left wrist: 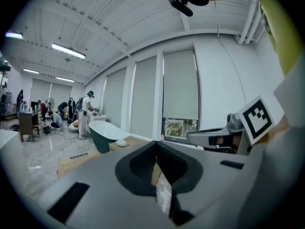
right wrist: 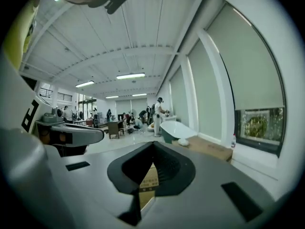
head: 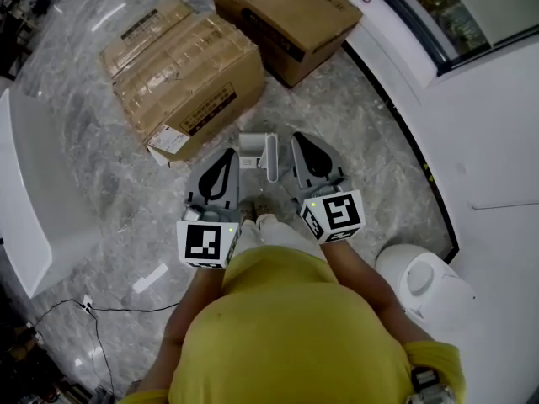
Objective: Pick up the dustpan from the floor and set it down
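Grey marble floor (head: 101, 217): brown cardboard boxes (head: 181, 78), labels unreadable, white plastic dustpan (head: 269, 158). Left gripper (head: 230, 155) and right gripper (head: 302, 143) flank it, fingers closed, empty.

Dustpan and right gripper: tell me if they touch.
Apart. Right gripper view: the right gripper is shut on nothing. Head view: the dustpan lies on the floor.

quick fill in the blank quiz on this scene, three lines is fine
The dustpan rests on the floor near the left gripper and the right gripper, held by ____ of them.
The boxes beyond the dustpan are made of ____.
The person wears a ____ shirt.
Missing words: neither; cardboard; yellow
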`<state>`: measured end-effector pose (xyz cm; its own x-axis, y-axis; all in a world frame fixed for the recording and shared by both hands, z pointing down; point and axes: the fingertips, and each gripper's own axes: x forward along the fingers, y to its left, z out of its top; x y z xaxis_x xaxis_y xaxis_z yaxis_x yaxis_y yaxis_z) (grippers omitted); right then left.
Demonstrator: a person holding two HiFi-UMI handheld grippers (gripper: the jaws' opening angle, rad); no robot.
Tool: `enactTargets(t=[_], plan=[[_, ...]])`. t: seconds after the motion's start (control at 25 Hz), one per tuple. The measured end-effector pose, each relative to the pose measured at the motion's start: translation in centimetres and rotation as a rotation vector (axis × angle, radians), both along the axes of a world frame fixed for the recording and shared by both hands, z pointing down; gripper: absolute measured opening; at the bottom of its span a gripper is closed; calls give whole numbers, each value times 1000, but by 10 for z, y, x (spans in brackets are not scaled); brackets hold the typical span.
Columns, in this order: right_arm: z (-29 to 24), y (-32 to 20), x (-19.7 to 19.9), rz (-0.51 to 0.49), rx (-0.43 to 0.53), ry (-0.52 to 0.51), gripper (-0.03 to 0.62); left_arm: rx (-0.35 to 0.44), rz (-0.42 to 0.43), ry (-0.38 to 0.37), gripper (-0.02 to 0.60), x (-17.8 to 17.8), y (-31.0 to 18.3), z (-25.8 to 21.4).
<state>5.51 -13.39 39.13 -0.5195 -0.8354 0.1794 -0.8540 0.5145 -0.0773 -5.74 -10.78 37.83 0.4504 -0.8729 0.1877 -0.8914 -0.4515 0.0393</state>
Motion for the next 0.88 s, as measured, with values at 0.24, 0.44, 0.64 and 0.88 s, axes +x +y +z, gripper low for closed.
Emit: enactTargets(t=[0.24,0.44,0.64,0.88], plan=[[-66,9,4,38,184,45,11,149,-21,15,2,0,0,-70],[-90,15,9,61,230,28,11,193,-33,29,3,-4,4,-90],[-96,17,10,54,237,26,9,197,-54,31,2,-8,7,-92],[-94,19,10,58,222,21,9,232,-64,35,3,-11,6,-101]])
